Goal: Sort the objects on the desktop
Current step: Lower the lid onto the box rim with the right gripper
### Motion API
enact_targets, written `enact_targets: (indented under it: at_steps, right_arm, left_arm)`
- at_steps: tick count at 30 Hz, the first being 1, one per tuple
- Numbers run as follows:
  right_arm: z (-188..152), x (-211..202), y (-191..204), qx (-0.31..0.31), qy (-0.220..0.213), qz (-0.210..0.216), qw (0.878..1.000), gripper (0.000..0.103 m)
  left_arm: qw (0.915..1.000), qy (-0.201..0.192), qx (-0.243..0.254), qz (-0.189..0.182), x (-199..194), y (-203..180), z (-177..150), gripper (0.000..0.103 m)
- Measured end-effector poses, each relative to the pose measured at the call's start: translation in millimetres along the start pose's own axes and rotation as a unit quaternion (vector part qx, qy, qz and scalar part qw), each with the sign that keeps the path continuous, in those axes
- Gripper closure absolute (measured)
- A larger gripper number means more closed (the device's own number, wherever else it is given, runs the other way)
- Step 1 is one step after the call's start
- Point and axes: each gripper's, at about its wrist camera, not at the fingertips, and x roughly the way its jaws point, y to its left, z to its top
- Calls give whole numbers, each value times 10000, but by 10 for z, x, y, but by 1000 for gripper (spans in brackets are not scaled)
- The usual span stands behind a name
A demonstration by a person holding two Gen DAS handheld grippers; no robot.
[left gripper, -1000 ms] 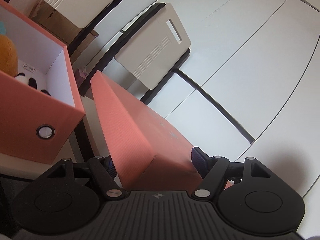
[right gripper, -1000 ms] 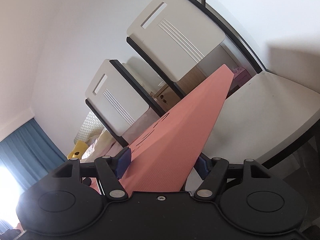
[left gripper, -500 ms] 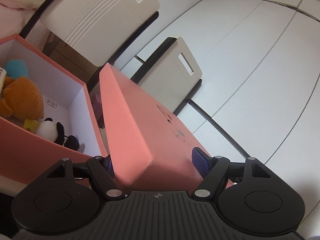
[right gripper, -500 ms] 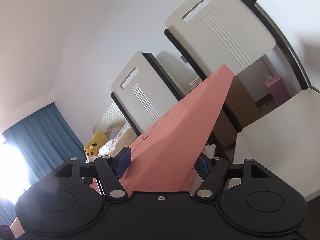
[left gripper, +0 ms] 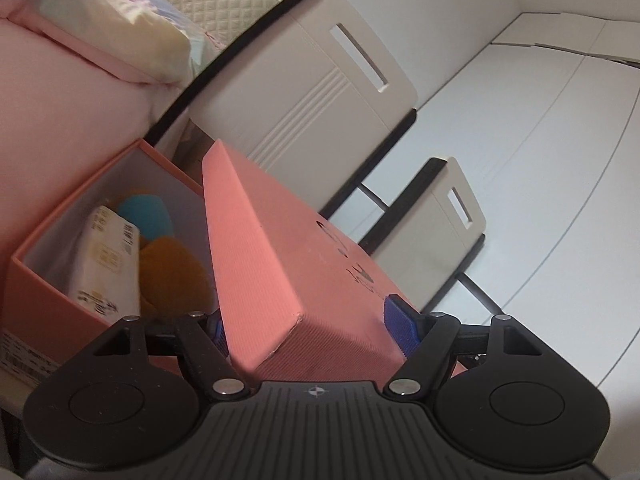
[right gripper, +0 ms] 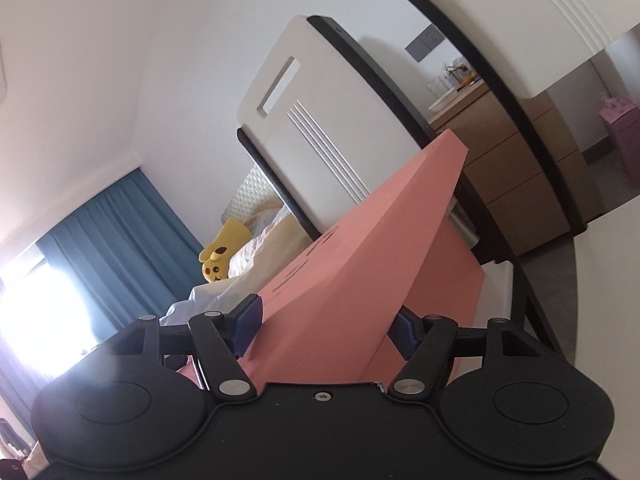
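Both grippers grasp the same salmon-pink box lid point(left gripper: 304, 276), one at each end. The left gripper point(left gripper: 308, 330) clamps its blue pads point(left gripper: 398, 330) on the lid's near corner, and the lid stretches forward from it, tilted, with dark lettering on its top face. Just left of that gripper and below the lid's long edge sits the open pink box point(left gripper: 76, 264), holding a white packet point(left gripper: 106, 264), an orange plush point(left gripper: 172, 276) and a teal item point(left gripper: 146, 216). The right gripper point(right gripper: 324, 326) grips the lid's opposite end between its pads point(right gripper: 248, 322); the lid rises ahead of it toward a white chair back point(right gripper: 308, 136). A yellow plush point(right gripper: 220, 256) lies on bedding to the front left.
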Motion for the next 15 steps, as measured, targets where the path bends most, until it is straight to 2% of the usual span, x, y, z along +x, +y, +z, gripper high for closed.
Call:
enact_targets:
  at_steps: [9, 15]
  right_arm:
    - [-147, 558, -236, 278, 242, 320, 9988, 35]
    - [-200, 697, -302, 326, 312, 336, 9984, 35]
  left_arm:
    - [9978, -402, 280, 452, -66, 161, 117, 26]
    - [9974, -398, 256, 548, -38, 251, 130, 25]
